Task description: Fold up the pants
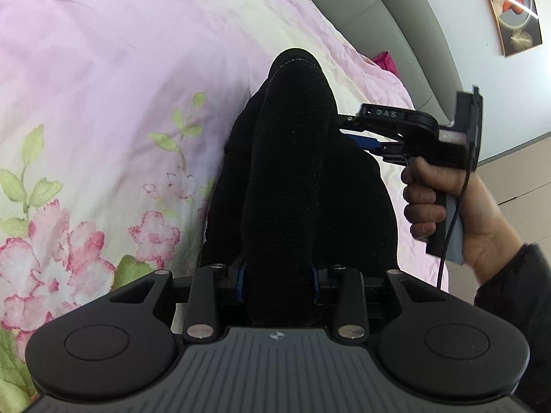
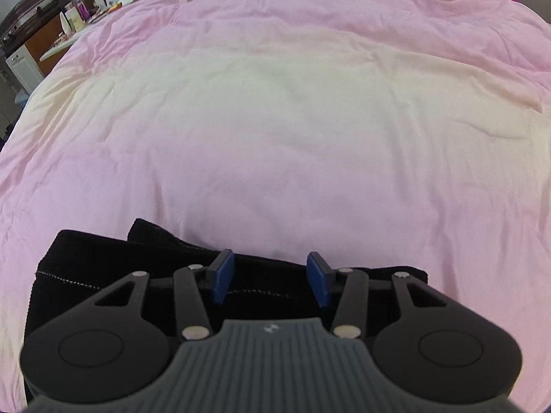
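Note:
Black pants point(image 1: 292, 158) lie on a pink floral bedspread point(image 1: 103, 103). In the left wrist view a thick fold of them rises straight out between my left gripper's point(image 1: 279, 280) blue pads, which are closed on the fabric. My right gripper point(image 1: 372, 141) reaches in from the right, beside the pants' right edge. In the right wrist view my right gripper point(image 2: 272, 277) is open, its blue fingers point(image 2: 224, 275) wide apart just above the black pants point(image 2: 103, 268), which lie flat with a stitched hem showing.
The pink bedspread point(image 2: 275, 120) stretches far ahead of the right gripper. A grey headboard point(image 1: 389, 17) and a magenta cloth point(image 1: 384, 60) are at the far side. A cluttered dresser point(image 2: 69, 24) stands beyond the bed's left corner. A picture point(image 1: 513, 7) hangs on the wall.

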Motion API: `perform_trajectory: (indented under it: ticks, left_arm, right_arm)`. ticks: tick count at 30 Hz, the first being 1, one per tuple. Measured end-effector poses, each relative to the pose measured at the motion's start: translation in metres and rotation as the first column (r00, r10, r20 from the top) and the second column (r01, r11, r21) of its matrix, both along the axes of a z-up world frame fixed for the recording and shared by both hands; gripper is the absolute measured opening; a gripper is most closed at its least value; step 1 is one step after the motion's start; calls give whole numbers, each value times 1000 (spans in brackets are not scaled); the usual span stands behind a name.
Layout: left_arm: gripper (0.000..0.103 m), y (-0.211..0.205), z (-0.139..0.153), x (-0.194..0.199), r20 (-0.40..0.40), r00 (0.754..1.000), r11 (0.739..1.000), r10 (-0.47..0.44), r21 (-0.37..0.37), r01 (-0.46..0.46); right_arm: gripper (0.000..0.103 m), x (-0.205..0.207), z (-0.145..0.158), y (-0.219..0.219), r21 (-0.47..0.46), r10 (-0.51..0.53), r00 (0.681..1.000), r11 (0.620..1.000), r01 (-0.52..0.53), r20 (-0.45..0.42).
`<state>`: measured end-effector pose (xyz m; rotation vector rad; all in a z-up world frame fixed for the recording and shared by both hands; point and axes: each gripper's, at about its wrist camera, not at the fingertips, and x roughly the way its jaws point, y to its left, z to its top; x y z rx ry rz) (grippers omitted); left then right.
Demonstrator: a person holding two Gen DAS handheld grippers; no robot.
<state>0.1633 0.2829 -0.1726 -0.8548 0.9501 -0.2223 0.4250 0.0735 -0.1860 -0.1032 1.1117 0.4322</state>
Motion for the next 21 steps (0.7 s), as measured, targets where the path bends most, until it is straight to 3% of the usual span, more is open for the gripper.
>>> perform_trajectory:
  ticks: [5, 9, 12, 15, 19, 21]
  left_arm:
    - [42, -1, 0, 0, 16, 1000, 1000, 4, -6, -4]
    - [43, 1, 0, -1, 10, 1000, 1000, 17, -24, -17]
    - [45, 4, -1, -2, 10, 1000, 999, 22, -31, -22]
    - [45, -1, 2, -3, 19, 1000, 1000, 19, -2, -19]
    - [47, -6, 6, -5, 29, 999, 999, 23, 37, -24]
    - [47, -7, 7, -6, 37, 999, 999, 18, 47, -20]
  right_arm:
    - [43, -23, 27, -39, 174, -51, 995, 984, 36, 85]
    - [44, -78, 46, -74, 263, -77, 981, 964, 28, 179]
    - [46, -126, 30, -81, 201, -28, 978, 980, -14, 206]
    - [48, -175, 12, -89, 114, -13, 958, 993, -21, 288]
    - [48, -205, 8, -126, 243, -140, 970, 966, 89, 200]
    - [48, -215, 0, -139, 231, -161, 975, 965, 124, 150]
